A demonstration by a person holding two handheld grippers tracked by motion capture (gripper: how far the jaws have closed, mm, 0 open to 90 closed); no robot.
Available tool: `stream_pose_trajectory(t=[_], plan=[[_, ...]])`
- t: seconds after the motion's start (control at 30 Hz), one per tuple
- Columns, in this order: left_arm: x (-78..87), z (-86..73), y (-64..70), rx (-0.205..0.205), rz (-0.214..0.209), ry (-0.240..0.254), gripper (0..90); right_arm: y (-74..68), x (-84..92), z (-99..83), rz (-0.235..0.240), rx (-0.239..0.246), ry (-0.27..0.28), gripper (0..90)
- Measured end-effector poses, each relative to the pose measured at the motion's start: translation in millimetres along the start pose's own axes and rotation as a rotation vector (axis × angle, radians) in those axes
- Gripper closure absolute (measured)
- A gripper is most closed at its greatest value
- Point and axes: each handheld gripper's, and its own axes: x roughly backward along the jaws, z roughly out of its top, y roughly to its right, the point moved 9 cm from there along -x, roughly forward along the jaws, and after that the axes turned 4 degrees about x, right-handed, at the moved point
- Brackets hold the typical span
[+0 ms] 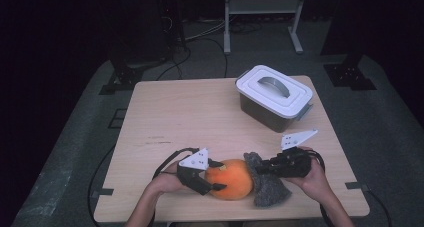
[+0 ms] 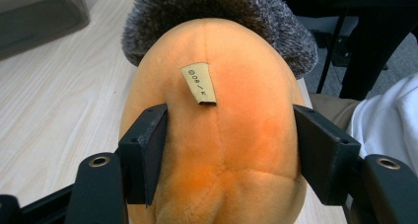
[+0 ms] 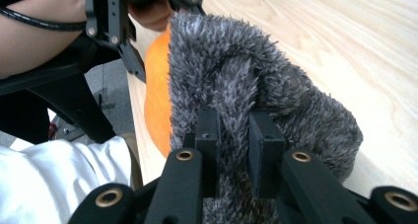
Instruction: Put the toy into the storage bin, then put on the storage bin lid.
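Note:
An orange plush ball (image 1: 232, 179) with a small paper tag (image 2: 198, 83) lies near the table's front edge. My left gripper (image 1: 218, 175) is shut on it from the left; in the left gripper view (image 2: 229, 150) both pads press into its sides. A grey fuzzy cloth (image 1: 270, 187) lies against the ball's right side. My right gripper (image 1: 260, 169) is shut on a fold of that cloth (image 3: 276, 86), pinched between its jaws (image 3: 235, 135). The right gripper view also shows the orange ball (image 3: 157, 95) behind the cloth and the left gripper (image 3: 113, 17) beyond it.
A lidded plastic box (image 1: 274, 94) with a grey handle stands at the table's back right, and its corner is in the left gripper view (image 2: 34, 12). The wooden table (image 1: 180, 117) has its front edge just below the hands. A metal stand (image 1: 262, 17) is on the floor behind.

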Motion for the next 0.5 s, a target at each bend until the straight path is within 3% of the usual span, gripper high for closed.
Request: stream_pose_trajectory(t=[0.33,0.43,0.5], plan=[[-0.1,-0.2,0.5,-0.016,-0.001,-0.008,34.1,-2.9,-8.8,10.5,-0.008,0.021,0.004,76.7],[-0.1,-0.5,-0.2,-0.008,-0.002,0.0,34.3,4.6,-17.5,4.0,-0.001,0.009,-0.027,76.7],[-0.5,-0.4,-0.4,-0.011,-0.001,0.002,34.4,8.5,-19.9,-2.2,0.034,-0.03,-0.021,76.9]])
